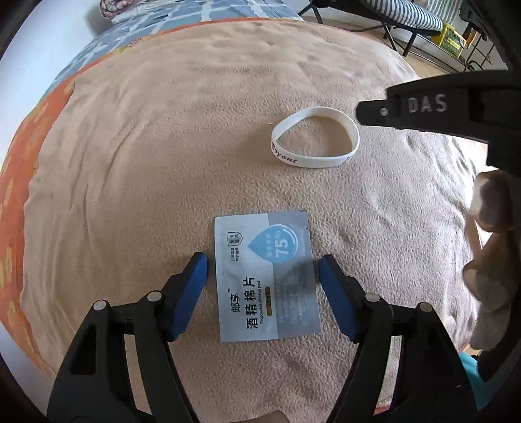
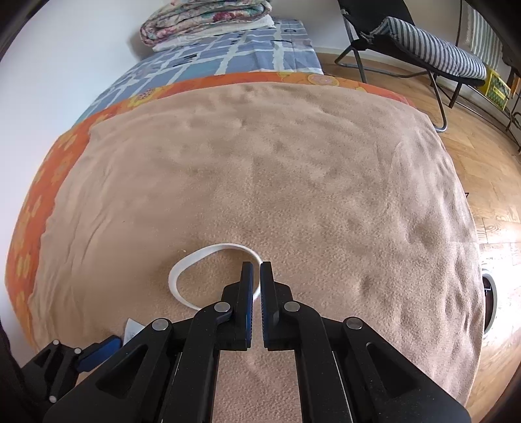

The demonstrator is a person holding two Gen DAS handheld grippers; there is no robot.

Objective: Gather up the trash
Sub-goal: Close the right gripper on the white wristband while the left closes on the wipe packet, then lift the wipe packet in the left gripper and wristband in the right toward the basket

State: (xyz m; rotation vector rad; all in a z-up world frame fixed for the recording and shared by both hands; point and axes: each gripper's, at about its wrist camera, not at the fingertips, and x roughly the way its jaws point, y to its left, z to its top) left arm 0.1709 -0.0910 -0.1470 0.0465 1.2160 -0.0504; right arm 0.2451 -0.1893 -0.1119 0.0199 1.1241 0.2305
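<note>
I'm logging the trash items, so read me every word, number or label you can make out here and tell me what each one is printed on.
"酒精棉片", on the alcohol pad packet.
"Disposable alcohol pad", on the same packet.
"75", inside its blue drop; the small print around it is unreadable.
"邮享" is my best reading of the packet's brand mark.
"Bryant", partly visible on the white wristband.
"DAS", embossed on the right gripper body, seen from the left wrist view.

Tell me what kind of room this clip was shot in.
Most likely a bedroom: the work surface is a bed under a tan fleece blanket, with folded floral quilts stacked at its far end and a striped-cushion folding chair on wooden parquet floor beside it.
</note>
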